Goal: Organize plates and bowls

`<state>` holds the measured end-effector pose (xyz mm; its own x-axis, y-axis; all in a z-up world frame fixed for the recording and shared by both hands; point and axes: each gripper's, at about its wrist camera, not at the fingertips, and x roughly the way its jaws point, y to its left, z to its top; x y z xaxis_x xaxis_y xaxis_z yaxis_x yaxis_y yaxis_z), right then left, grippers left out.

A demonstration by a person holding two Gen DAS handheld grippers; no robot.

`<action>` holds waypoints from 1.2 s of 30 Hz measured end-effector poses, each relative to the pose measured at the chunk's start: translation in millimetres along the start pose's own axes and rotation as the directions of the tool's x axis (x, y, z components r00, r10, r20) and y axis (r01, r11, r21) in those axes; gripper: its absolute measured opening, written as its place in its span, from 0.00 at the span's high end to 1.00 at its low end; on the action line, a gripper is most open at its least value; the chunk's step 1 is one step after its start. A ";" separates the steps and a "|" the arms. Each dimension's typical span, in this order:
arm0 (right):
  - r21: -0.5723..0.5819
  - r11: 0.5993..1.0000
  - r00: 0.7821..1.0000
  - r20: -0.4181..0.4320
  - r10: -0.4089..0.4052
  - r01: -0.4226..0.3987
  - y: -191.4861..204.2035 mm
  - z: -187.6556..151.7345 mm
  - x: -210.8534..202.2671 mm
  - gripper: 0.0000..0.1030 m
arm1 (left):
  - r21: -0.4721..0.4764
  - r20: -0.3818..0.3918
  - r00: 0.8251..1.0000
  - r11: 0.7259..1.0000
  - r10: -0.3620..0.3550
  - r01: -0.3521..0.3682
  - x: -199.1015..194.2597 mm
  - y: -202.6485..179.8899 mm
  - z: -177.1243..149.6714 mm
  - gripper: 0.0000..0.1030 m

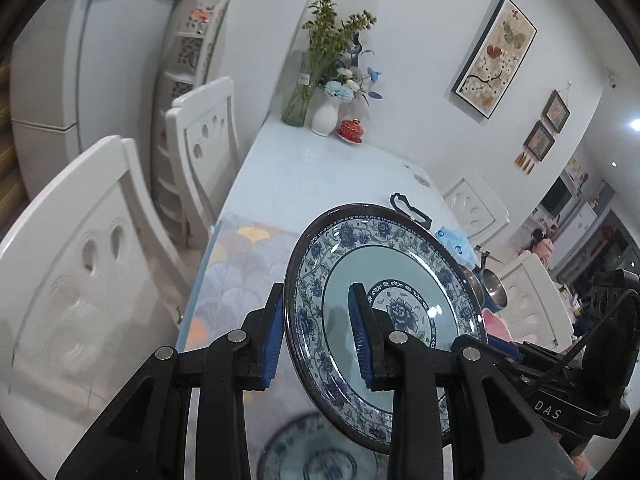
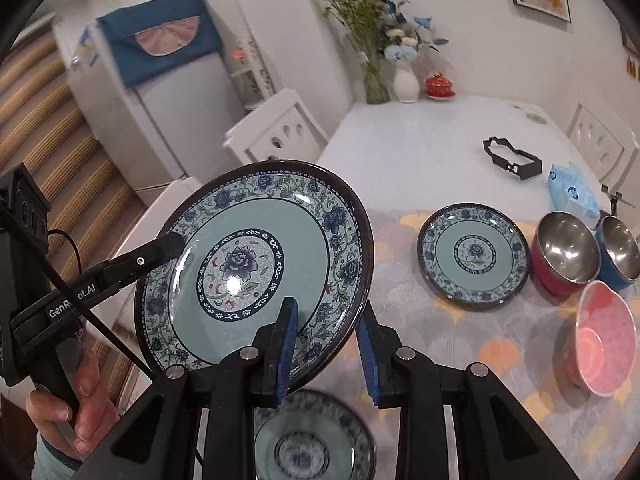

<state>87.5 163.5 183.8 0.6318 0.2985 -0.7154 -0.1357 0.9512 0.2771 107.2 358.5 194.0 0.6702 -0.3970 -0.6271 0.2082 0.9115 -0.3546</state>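
i have the large blue-and-white floral plate with a teal centre [image 2: 256, 264] lifted off the table, tilted, with both tools on it: my left gripper [image 1: 318, 334] pinches one rim and my right gripper [image 2: 328, 350] pinches the opposite rim, jaws narrow. a matching smaller plate [image 2: 474, 254] lies flat on the patterned placemat [image 2: 440, 344], beside the red steel-lined bowl [image 2: 562, 254].

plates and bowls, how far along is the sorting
Nothing looks stacked yet. In hand: both the left gripper and right gripper clamp one big floral plate, lifted above the mat. Left: another plate beneath it, a smaller plate, and three bowls, red, blue, pink.
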 end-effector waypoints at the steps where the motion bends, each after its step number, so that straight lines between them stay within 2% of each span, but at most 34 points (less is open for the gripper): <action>1: -0.007 1.000 1.000 -0.001 0.001 -0.001 2.1 -3.5 -4.7 0.72 | -0.003 0.000 1.000 1.000 0.005 -0.005 -6.4 -1.6 -6.9 0.73; 10: -0.040 0.999 0.997 -0.072 -0.006 0.003 6.9 -67.4 -37.3 0.71 | -0.055 -0.094 0.995 0.997 0.044 -0.050 -33.8 -3.0 -84.0 0.73; 20: -0.057 0.998 0.979 -0.199 -0.033 0.022 8.9 -134.3 -28.4 0.71 | -0.076 -0.227 0.970 0.992 0.081 -0.101 -33.8 10.3 -164.9 0.73; 28: -0.032 0.999 0.950 -0.310 -0.030 0.021 -2.3 -164.2 -1.6 0.71 | -0.080 -0.298 0.950 0.989 0.094 -0.122 -20.8 17.0 -197.0 0.74; 36: -0.011 1.000 0.927 -0.374 -0.029 0.027 -11.7 -172.6 20.2 0.71 | -0.078 -0.341 0.935 0.988 0.102 -0.136 -3.2 21.1 -204.5 0.74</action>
<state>-29.9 171.9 55.4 0.3038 0.2784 -0.9112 -0.1275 0.9596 0.2507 -36.2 357.1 46.6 0.4050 -0.3146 -0.8585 0.0584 0.9459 -0.3191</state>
